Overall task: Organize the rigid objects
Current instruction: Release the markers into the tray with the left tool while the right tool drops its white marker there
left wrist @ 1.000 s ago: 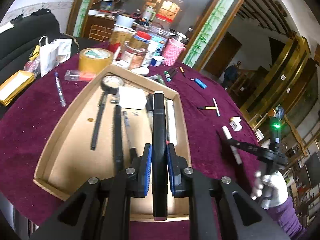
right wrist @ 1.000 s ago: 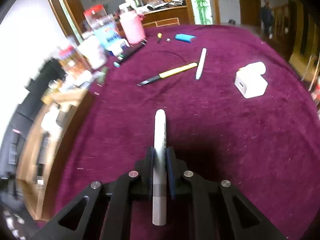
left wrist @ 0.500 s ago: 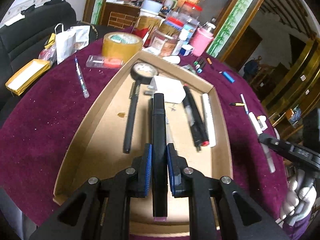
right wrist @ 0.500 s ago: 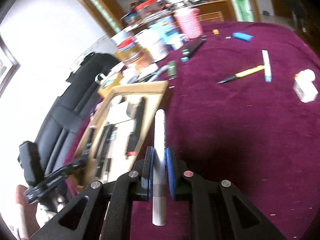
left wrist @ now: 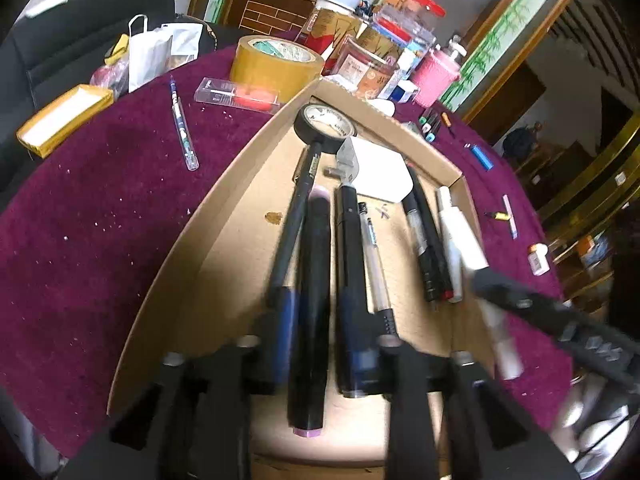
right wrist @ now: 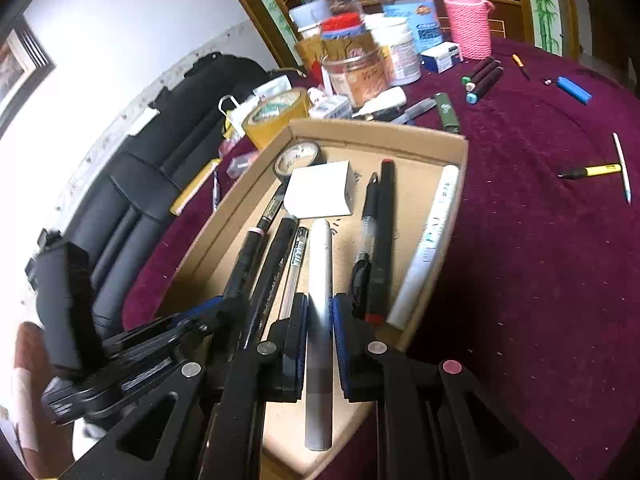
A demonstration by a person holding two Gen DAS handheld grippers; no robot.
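An open cardboard box lies on the purple cloth and holds several pens and markers. My left gripper hangs low over the box and its jaws are opening. A black marker lies lengthwise between the blue pads, with a gap on each side. My right gripper is shut on a white marker above the near end of the box. In the left wrist view the right gripper comes in from the right, blurred. In the right wrist view the left gripper is at the lower left.
The box also holds a black tape roll and a white block. Brown packing tape, jars and a pink cup crowd the far side. A blue lighter, yellow pen and white plug lie on the cloth.
My left gripper sank toward the box floor and its jaws spread off the black marker. My right gripper swung left from the open cloth to over the box, still gripping the white marker.
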